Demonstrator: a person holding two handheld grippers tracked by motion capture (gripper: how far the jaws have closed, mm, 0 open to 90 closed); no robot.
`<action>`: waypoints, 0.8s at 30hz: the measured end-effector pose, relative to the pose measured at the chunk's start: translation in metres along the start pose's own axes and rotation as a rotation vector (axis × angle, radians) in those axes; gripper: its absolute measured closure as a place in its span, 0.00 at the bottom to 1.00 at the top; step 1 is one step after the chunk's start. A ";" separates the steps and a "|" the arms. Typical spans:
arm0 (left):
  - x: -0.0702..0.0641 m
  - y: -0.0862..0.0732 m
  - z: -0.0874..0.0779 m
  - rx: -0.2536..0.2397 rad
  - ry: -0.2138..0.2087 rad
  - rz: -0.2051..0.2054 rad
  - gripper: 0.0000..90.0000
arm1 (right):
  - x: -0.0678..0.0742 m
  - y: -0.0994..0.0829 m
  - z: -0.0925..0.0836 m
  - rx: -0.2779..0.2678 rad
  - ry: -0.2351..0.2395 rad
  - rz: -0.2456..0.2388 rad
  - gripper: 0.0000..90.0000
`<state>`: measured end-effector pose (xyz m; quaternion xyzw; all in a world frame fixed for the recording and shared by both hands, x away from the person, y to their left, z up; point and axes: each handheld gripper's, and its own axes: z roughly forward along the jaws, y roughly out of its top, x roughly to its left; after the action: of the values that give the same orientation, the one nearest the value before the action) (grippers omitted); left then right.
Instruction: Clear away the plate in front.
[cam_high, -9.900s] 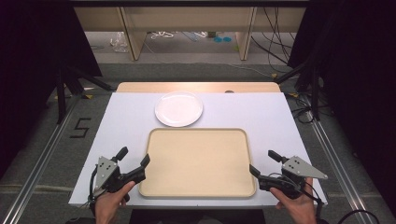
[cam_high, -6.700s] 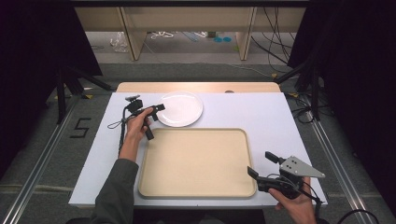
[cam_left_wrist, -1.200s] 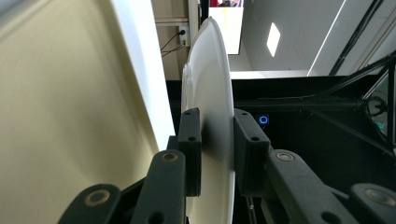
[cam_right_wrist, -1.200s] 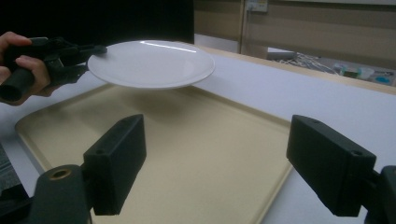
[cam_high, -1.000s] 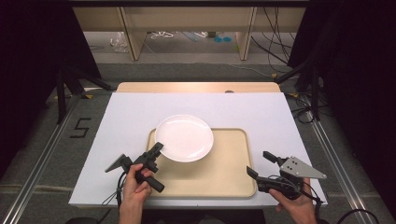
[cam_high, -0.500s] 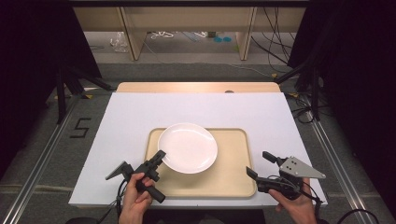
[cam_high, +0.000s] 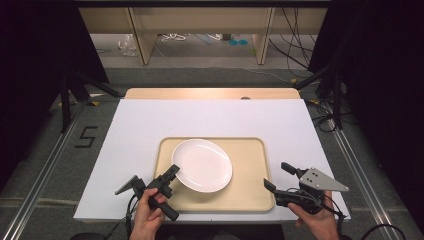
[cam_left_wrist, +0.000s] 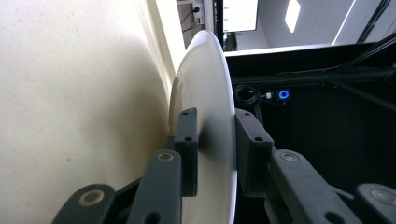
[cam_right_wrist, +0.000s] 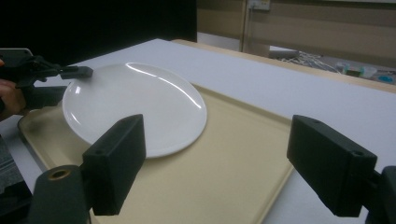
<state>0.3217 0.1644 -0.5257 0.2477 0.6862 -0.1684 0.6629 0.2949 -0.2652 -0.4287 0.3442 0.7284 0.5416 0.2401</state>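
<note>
White and glossy, the plate (cam_high: 202, 165) sits over the left half of a beige tray (cam_high: 250, 165) that lies on the white-topped desk (cam_high: 220, 120). The left tongs (cam_high: 169, 178) grip it at its near-left rim: in the left gripper view the two black jaws stand one on each side of the thin edge, closed down onto the plate (cam_left_wrist: 210, 116), so the hold is a pinch across the rim rather than a scoop from below. That suits a shallow dish with nothing else to catch.

From the right gripper view the plate (cam_right_wrist: 135, 105) looks slightly tipped, its far edge low on the tray (cam_right_wrist: 233, 154) and the gripped side a little raised; whether that side already touches the tray cannot be told. The likely reason for the tilt is that one edge is let down first so the plate settles gently.

The right tongs (cam_high: 278, 181) rest at the tray's near-right corner, held low by the person's right hand (cam_high: 315, 220). Their jaws stand wide apart with nothing between them, pointing across the tray toward the plate, probably waiting or ready to steady the tray.

The judgement is that the plate is being set on the tray, and that loosening the left tongs is what remains.
</note>
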 end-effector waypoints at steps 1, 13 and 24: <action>0.000 0.000 0.000 -0.005 0.008 0.005 0.81 | 0.001 0.000 0.000 0.008 0.010 0.012 0.23; -0.004 -0.004 -0.002 -0.032 0.124 0.216 0.87 | 0.001 0.000 -0.001 0.012 0.003 0.016 0.23; -0.005 -0.012 0.001 -0.038 0.225 0.362 0.86 | 0.001 0.001 -0.001 0.016 0.001 0.013 0.23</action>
<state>0.3164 0.1536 -0.5219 0.3716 0.7033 -0.0049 0.6060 0.2935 -0.2649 -0.4279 0.3505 0.7306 0.5374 0.2337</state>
